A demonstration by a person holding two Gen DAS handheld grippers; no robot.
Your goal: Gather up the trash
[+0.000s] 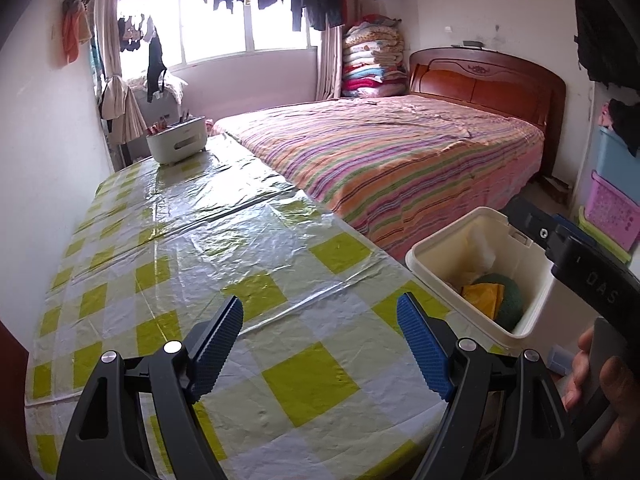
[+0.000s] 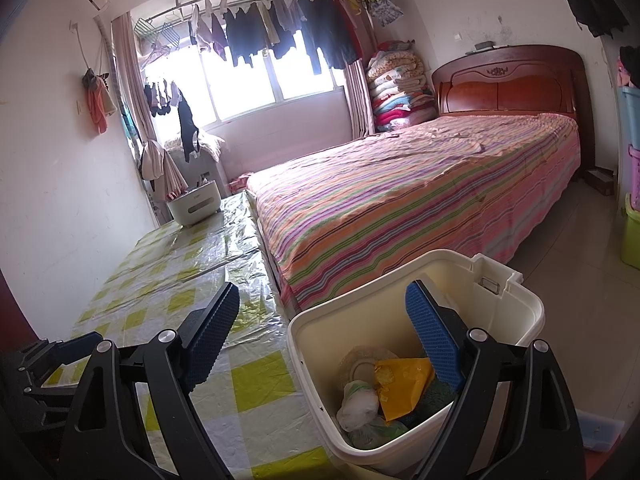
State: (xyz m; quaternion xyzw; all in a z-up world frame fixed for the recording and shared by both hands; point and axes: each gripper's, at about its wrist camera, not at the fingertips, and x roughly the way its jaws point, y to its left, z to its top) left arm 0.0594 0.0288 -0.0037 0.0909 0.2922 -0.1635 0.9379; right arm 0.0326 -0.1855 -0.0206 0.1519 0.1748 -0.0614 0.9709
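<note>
Both grippers (L [image 1: 320, 344], R [image 2: 322, 340]) agape; bin [image 2: 308, 344] holds trash [image 2: 400, 380].

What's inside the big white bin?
The cream plastic bin holds a yellow plastic wrapper, a crumpled white bag and something dark green. Whatever lies beneath them is covered.

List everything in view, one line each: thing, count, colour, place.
table: one, green-and-white checked plastic cover, against the left wall
trash bin: one, cream, at the table's right edge, open
trash: several pieces, yellow, white and green, inside the bin
caddy: one, white, far end of the table
bed: one, striped sheet, red-brown headboard, right of the table
folded quilts: one stack, mixed colours, beside the headboard
hanging clothes: many, mostly dark, across the window
left claw: open, empty, over the table
right claw: open, empty, over the bin
</note>
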